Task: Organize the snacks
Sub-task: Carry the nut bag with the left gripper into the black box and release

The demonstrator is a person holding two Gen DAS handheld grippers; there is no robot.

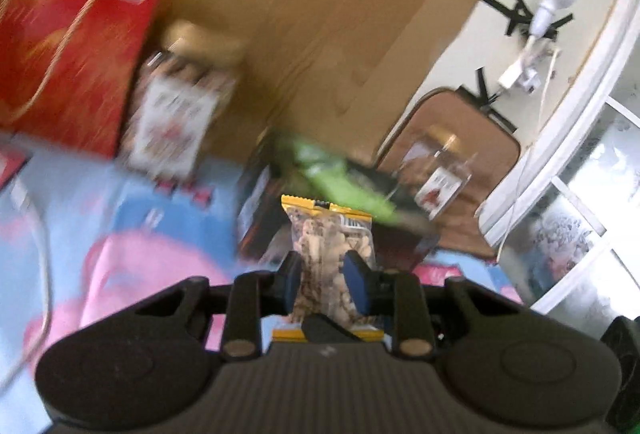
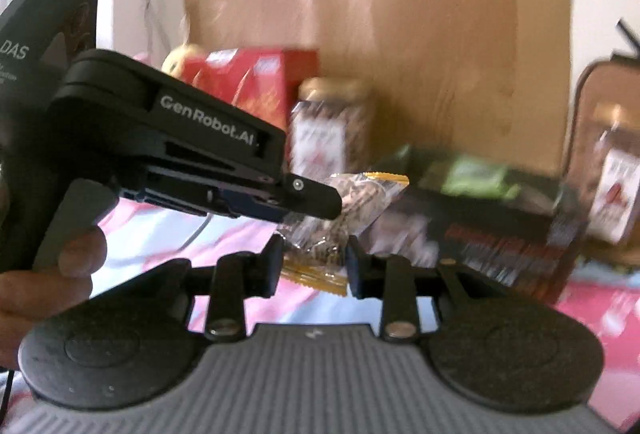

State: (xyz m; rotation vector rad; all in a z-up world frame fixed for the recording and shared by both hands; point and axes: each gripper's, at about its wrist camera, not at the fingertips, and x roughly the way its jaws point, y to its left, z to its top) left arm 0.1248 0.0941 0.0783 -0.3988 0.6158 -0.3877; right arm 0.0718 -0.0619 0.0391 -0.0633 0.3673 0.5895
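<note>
Snack packet (image 1: 332, 246) is pinched by left gripper (image 1: 326, 284); right gripper (image 2: 314, 264) is closed around it from below

Surface: you're over a bedspread (image 1: 132, 218) in pink and light blue, blurred.
Back left: your red box (image 1: 76, 46) stands on it, a labelled jar (image 1: 176, 118) just beside.
Middle: there's a dark box (image 2: 492, 234) resting on the cover, green packets (image 1: 340, 182) piled on top.
Left edge: a thin pale cable (image 1: 38, 234) trails across the cloth.
</note>
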